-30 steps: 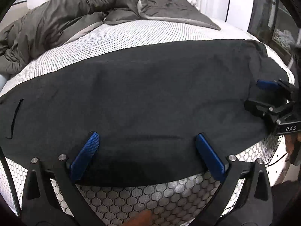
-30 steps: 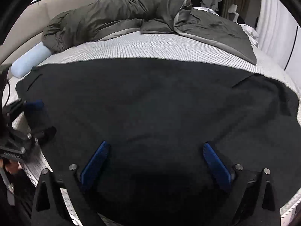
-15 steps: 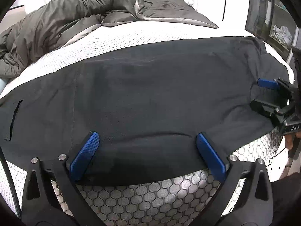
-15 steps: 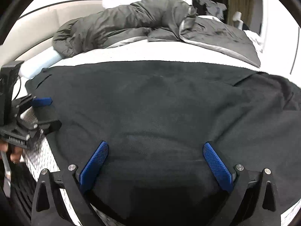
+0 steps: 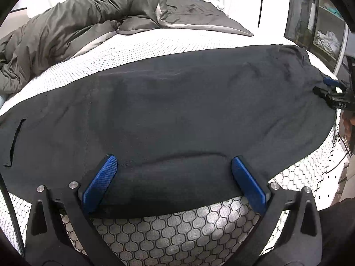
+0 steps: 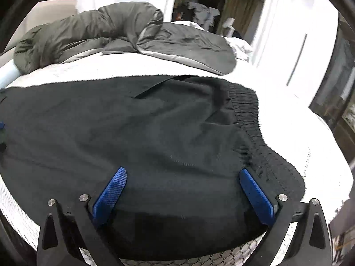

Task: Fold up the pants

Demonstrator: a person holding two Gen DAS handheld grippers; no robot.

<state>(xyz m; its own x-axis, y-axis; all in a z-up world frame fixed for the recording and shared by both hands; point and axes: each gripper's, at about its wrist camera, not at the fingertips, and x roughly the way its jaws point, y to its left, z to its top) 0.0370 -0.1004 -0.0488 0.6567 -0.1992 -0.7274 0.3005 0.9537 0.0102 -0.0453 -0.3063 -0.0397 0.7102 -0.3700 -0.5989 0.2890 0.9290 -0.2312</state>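
Observation:
Black pants (image 5: 177, 110) lie flat across the near edge of the mattress, legs folded together, waistband (image 6: 248, 115) at the right end. My left gripper (image 5: 173, 161) is open, its blue pads over the near edge of the pants. My right gripper (image 6: 182, 173) is open over the pants near the waistband. In the left wrist view the right gripper (image 5: 330, 88) shows at the far right edge of the pants.
A rumpled grey duvet (image 5: 77, 22) lies at the back of the bed. The white mattress (image 5: 177, 232) has a honeycomb-patterned side. A pale bolster (image 6: 7, 71) lies at the left. Shelves (image 5: 319, 22) stand beyond the bed on the right.
Both grippers stayed open. The right gripper moved right toward the waistband; the left gripper nearly left its view. The left gripper's view pulled back slightly.

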